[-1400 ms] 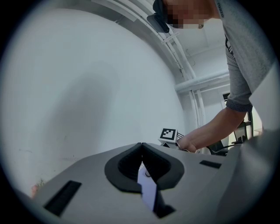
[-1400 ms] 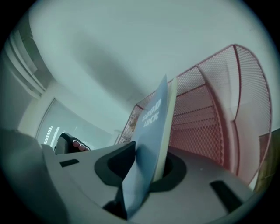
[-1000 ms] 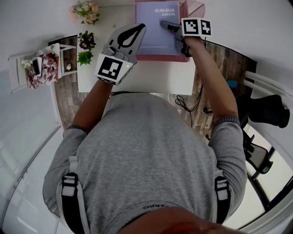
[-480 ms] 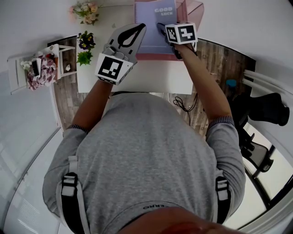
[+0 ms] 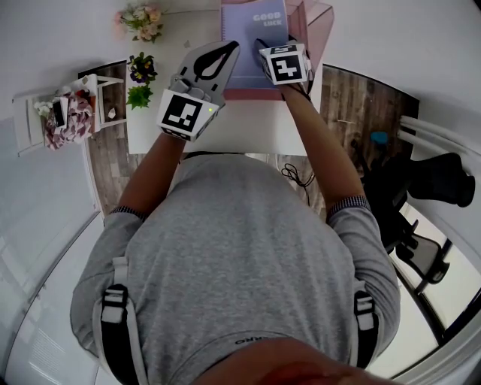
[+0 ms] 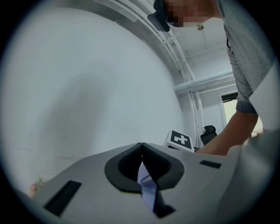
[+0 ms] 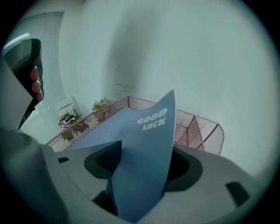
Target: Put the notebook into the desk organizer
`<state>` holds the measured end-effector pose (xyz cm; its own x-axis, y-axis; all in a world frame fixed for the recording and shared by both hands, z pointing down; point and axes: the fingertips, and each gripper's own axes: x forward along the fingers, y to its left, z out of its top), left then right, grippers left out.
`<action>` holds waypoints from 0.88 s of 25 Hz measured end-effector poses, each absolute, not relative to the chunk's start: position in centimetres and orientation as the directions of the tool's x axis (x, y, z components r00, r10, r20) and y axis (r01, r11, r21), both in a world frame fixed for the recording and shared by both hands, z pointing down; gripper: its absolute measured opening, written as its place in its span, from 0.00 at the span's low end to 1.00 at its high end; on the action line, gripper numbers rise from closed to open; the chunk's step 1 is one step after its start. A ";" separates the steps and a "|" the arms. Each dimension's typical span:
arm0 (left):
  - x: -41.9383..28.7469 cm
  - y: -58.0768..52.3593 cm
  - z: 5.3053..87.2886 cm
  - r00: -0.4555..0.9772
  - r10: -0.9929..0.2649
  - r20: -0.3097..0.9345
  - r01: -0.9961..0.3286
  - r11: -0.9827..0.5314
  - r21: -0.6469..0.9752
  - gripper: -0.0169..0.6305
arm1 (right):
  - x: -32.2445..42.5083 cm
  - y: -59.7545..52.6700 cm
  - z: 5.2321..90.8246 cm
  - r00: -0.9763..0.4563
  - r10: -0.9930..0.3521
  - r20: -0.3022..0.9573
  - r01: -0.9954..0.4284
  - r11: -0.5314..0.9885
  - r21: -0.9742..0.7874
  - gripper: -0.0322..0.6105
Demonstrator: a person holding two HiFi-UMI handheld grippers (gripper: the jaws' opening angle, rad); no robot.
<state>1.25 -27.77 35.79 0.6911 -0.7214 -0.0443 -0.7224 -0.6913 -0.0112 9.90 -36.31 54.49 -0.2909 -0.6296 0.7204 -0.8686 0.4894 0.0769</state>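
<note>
- At the far edge of the white rectangular desk (image 5: 225, 128), the head view shows the lavender spiral notebook printed "GOOD LUCK" (image 5: 252, 34). It stands tilted inside the pink wire-mesh desk organizer (image 5: 319, 19), whose pink front rim shows below its lower edge.
- The grey left gripper (image 5: 233, 45) lies at the notebook's left edge. The right gripper (image 5: 263, 49), under its marker cube, sits over the lower right part of the cover.
- Two small flower pots (image 5: 139, 79) stand at the desk's left corner and a pale bouquet (image 5: 141, 19) lies beyond them. A black office chair (image 5: 443, 180) stands well apart at the right.
- Along the left gripper (image 6: 141, 146), its own view shows the jaw tips pressed together. A thin strip of lavender notebook (image 6: 146, 183) shows in the slot below the tips. I cannot tell whether it is pinched there or only seen through the gap.
- A black-and-white marker cube (image 6: 180, 140) and the person's forearm (image 6: 227, 135) show to the right against a white wall.
- Along the right gripper (image 7: 148, 157), its own view shows the jaws spread, having just been opening. A corner of the notebook (image 7: 148, 127) rises between them and hides the right pad.
- Behind it runs the organizer's pink mesh (image 7: 197, 129), with the flowers (image 7: 101, 105) at the back left.
</note>
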 end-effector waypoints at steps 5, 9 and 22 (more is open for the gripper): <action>1.0 -27.6 35.8 0.685 -0.727 -0.046 -0.728 -0.686 -0.007 0.06 | 9.8 -36.0 53.9 -0.250 -0.669 0.700 -0.884 0.453 0.117 0.57; 1.1 -27.4 35.9 0.688 -0.725 -0.035 -0.725 -0.688 -0.009 0.06 | 10.0 -35.9 54.0 -0.243 -0.678 0.694 -0.903 0.420 0.095 0.68; 0.8 -26.7 36.1 0.678 -0.735 -0.020 -0.735 -0.677 -0.025 0.06 | 9.5 -35.9 48.5 -0.272 -0.797 0.540 -0.889 0.423 0.176 0.75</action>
